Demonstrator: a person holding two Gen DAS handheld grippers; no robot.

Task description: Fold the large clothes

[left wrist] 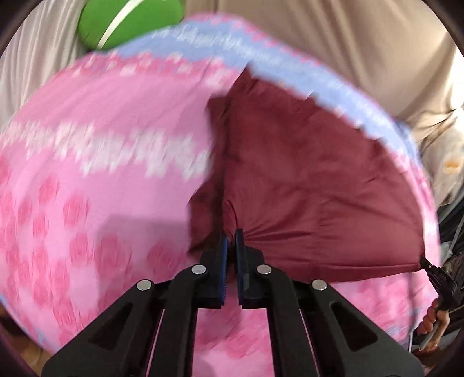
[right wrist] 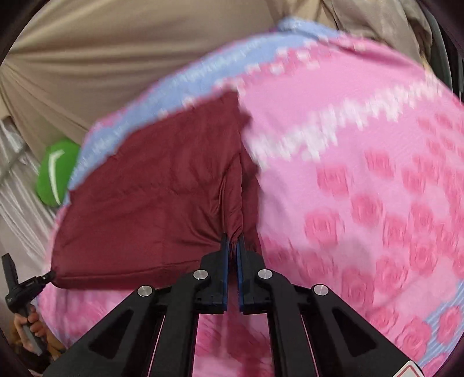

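A dark maroon garment (left wrist: 304, 179) lies on a pink rose-patterned blanket (left wrist: 101, 174), stretched taut between both grippers. My left gripper (left wrist: 231, 236) is shut on a bunched edge of it, with cloth pinched between the blue pads. At the far right of the left wrist view, my right gripper (left wrist: 424, 259) pinches the garment's other corner. In the right wrist view the right gripper (right wrist: 233, 239) is shut on a gathered fold of the maroon garment (right wrist: 145, 203). The left gripper (right wrist: 52, 274) grips the corner at the lower left.
The pink blanket (right wrist: 362, 174) has a light blue border and covers a soft surface. A green cushion (left wrist: 130, 20) (right wrist: 56, 171) lies beyond it, against beige fabric (left wrist: 348, 43) (right wrist: 116, 58). A hand (left wrist: 435, 319) (right wrist: 29, 322) holds each gripper's handle.
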